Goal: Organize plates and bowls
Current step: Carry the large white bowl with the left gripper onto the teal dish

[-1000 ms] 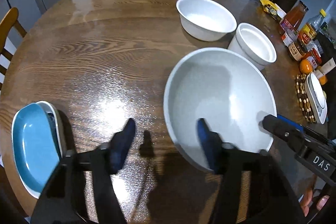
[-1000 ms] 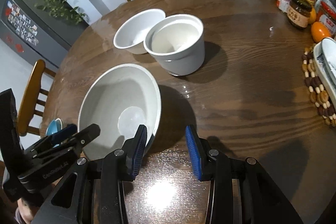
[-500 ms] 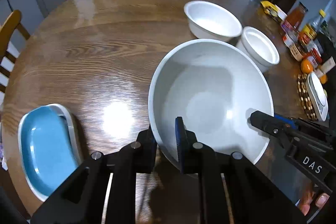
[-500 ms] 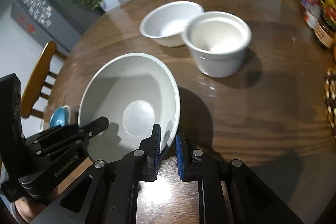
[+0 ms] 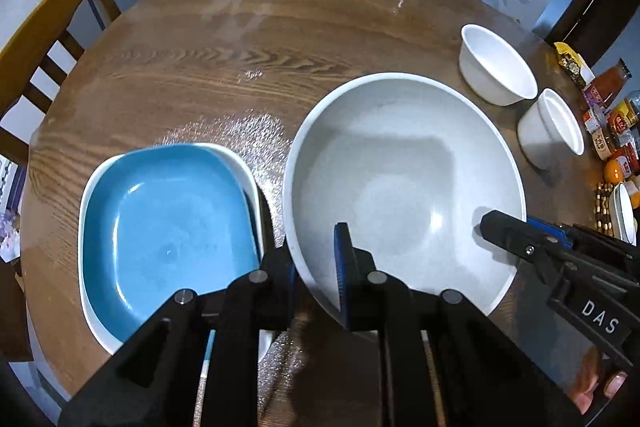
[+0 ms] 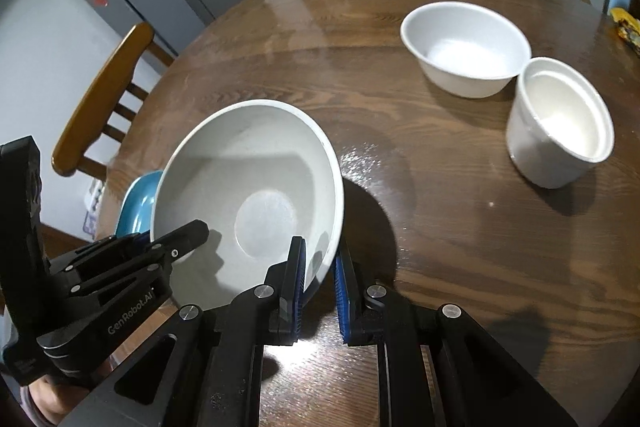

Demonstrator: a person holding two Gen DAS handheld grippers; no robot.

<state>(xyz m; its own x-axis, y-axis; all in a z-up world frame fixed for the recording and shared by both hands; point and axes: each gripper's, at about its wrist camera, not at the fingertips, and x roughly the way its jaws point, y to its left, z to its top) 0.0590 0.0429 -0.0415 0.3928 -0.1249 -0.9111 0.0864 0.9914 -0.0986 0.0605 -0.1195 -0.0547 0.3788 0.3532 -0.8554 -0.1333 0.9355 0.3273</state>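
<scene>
Near the front edge of the round wooden bench [image 5: 248,39]: one large grey bowl [image 5: 404,183], held at two points on its near rim. Left tool [image 5: 316,267] clamped on the rim at the bowl's left side, one pad inside the wall, one outside; its jaws have just been closing onto that rim. Right tool [image 6: 320,275] clamped likewise on the rim at the right side, its jaws also just closed there. Whether the bowl is lifted clear of the bench cannot be told.

Just beside the bowl, toward the bench's left front edge: a blue plate [image 5: 168,227] resting on a white plate [image 5: 100,323]. Toward the right edge: a white bowl [image 6: 464,47] and a white pot [image 6: 560,123], touching or nearly so.

Risks, as judged:
- Both grips are thin pinches on a smooth glazed rim, so the bowl could slip or swing down if one side rises faster.
- The bowl's left wall sits close to the plates; a sideways carry could knock them toward the edge.
- Uneven pulling between the hands could twist the rim out of one grip.
</scene>
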